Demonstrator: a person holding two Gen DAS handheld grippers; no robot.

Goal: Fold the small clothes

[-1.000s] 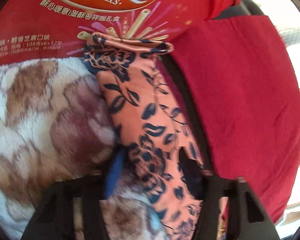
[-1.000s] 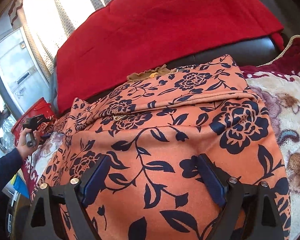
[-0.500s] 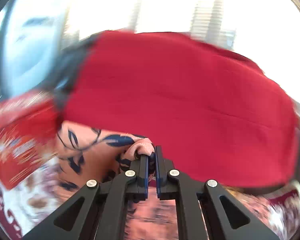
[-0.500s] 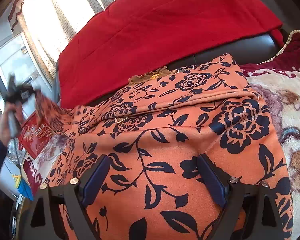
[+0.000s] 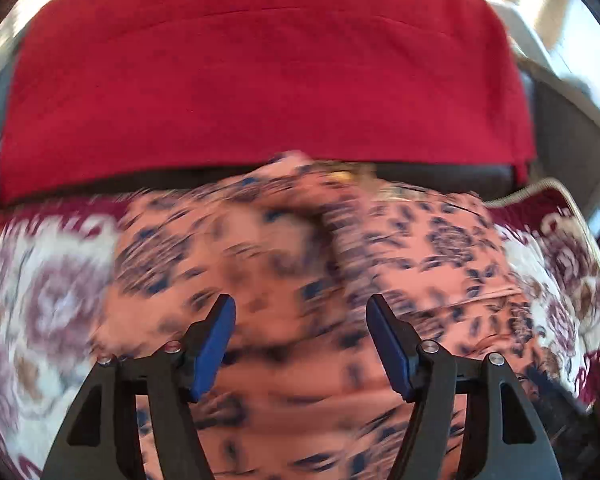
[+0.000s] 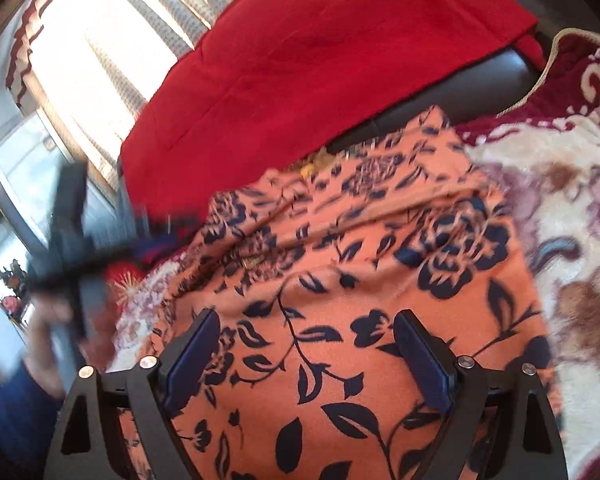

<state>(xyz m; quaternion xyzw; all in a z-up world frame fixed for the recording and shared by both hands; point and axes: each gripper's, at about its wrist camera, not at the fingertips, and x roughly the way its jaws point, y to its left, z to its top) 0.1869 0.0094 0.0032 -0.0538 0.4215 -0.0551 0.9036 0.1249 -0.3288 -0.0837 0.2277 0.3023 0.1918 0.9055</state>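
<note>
One orange garment printed with dark navy flowers and leaves (image 6: pixel 340 300) lies spread on a plush cream blanket with maroon and brown floral patterns (image 6: pixel 572 208), which covers a dark leather sofa seat (image 6: pixel 480 76). A red cloth (image 6: pixel 320 60) is draped over the sofa back behind it.

The right gripper (image 6: pixel 306 354) hovers over the near part of the garment, its two blue-padded fingers (image 6: pixel 192 356) standing wide apart with nothing pinched between them; the printed fabric lies flat below and beyond the gap. The garment reaches from under this gripper up to the seat's back edge, where a small mustard-yellow bit of fabric (image 6: pixel 312 166) shows at its far rim.

The left gripper (image 5: pixel 300 340) is above the same garment, seen through heavy motion blur. Its jaws have just been opening, and the two blue pads (image 5: pixel 214 348) now stand apart with no cloth caught between them; the fabric lies beneath and ahead of them, with a folded-over ridge (image 5: pixel 320 216) running toward the sofa back. In the right wrist view this gripper appears as a dark blurred shape at the left, held by a hand (image 6: pixel 56 320) with a dark blue sleeve (image 6: pixel 8 408).

A red box with a starburst print (image 6: pixel 120 280) sits at the garment's far left edge; its contents cannot be seen. Striped curtains (image 6: pixel 112 32) hang bright behind the sofa.
</note>
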